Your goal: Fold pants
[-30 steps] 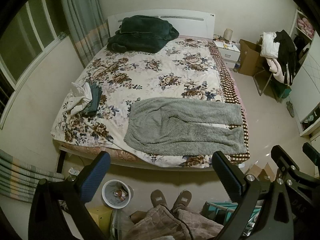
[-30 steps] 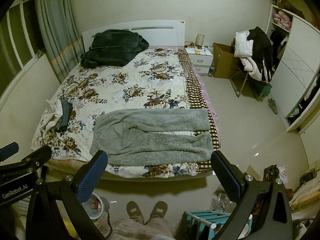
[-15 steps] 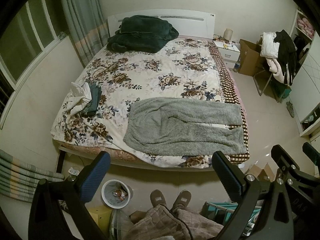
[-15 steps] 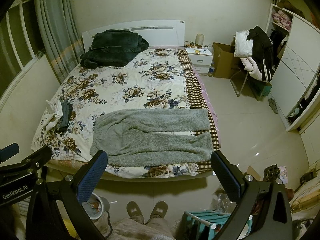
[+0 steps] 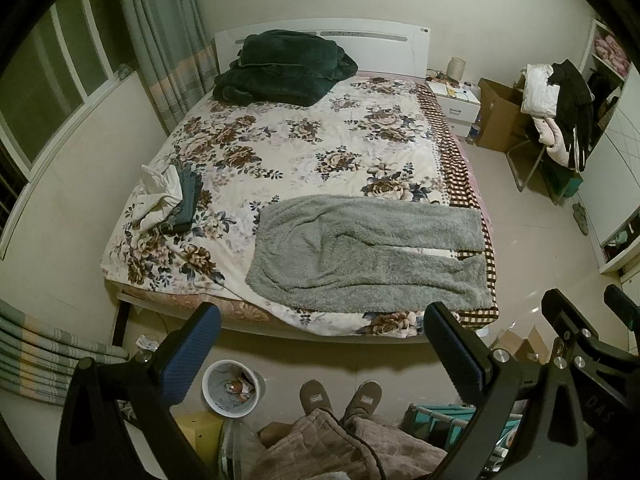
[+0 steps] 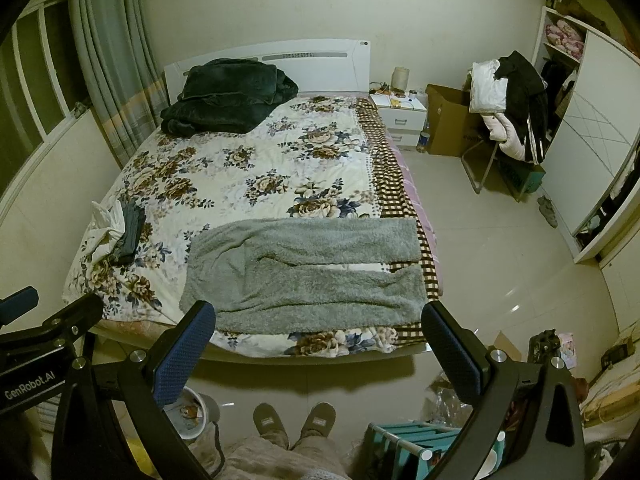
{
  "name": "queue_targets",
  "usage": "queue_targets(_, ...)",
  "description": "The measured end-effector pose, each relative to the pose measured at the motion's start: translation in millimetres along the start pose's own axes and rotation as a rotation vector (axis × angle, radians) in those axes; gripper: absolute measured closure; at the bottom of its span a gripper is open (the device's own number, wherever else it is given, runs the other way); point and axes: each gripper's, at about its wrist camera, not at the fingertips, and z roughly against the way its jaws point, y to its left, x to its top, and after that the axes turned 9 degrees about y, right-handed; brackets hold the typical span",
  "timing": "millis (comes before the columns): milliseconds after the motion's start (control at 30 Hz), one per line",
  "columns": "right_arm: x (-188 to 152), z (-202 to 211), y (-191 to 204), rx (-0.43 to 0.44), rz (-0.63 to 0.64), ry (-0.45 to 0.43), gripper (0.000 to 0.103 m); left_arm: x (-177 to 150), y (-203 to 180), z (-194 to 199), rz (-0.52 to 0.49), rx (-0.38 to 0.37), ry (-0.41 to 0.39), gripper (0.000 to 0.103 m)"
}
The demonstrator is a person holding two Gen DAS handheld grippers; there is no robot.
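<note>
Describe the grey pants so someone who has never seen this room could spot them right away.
Start at the bed with the floral bedspread. The grey fleece pants lie spread flat across its foot end, nearest the person, legs pointing toward the checkered edge. Unlike the dark green blanket heaped at the headboard or the small white and dark clothes pile, they are pale, fuzzy and laid out full length.
</note>
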Motion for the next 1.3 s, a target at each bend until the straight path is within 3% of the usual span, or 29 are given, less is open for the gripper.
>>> queue_targets(667,1.6,-7.8,-0.2,0.003,-0.005,0.009,0.000,-0.3,0.1,0.7,0.003,-0.002,0.003,0.000)
queue_targets(900,-3.2,-23.9,-11.3,0.008,-0.014,0.011,0.000,5.4,-13.5,-3.9,0.030,0.016,-0.029,0.000)
queue_targets(1100,7.6,-59.2,-39.5,0.009,-0.055,-0.003,0.000,47.0,-21.3,-50.9,0.092,0.086,-0.070,0.000)
queue_targets(1300,42.2,-144.1,-88.0,0.029,-0.128,0.052,0.000,89.5,-23.9,-112.4,0.126,0.151,-0.049,0.000)
